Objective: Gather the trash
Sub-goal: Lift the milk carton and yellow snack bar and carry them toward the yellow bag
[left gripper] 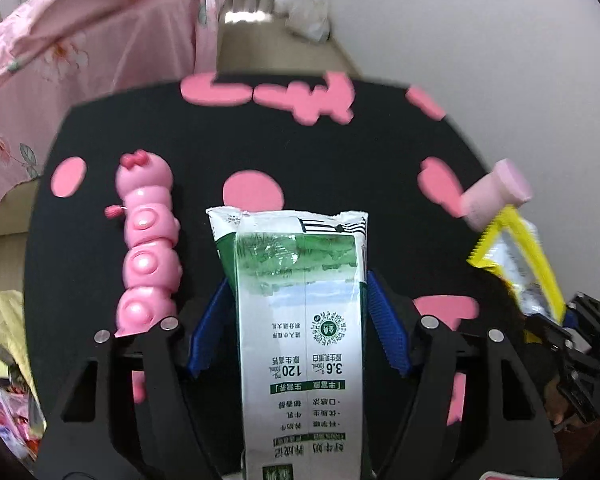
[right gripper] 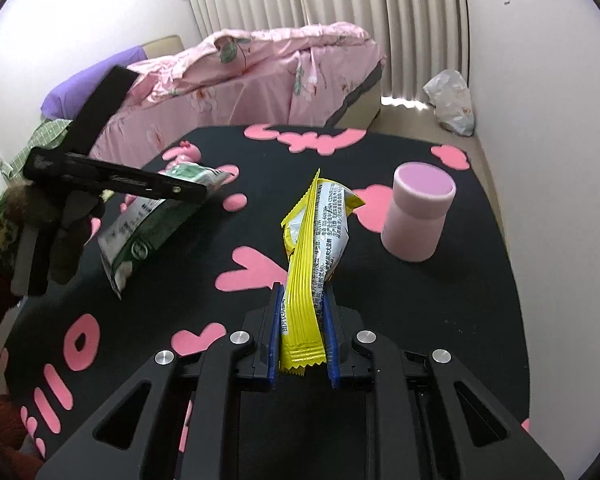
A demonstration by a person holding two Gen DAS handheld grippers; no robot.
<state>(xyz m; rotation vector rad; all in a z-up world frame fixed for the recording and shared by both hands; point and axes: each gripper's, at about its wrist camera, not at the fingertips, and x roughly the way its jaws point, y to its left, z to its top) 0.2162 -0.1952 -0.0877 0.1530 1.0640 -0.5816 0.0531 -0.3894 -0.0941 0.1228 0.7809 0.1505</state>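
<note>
Above the black mat (right gripper: 380, 280), we are carrying the milk carton (left gripper: 300, 300) in the left gripper (left gripper: 298, 320) and the yellow wrapper (right gripper: 304, 300) pinched in the right gripper (right gripper: 303, 334), gripping firmly and steadily.

In the left wrist view, the green-and-white milk carton (left gripper: 300, 320) runs off the frame at six o'clock. At three o'clock we see the pale pink plastic cylinder (left gripper: 496, 192) and the yellow crinkled snack wrapper (left gripper: 516, 256) smeared by blur; we cannot read the wrapper's print.
</note>
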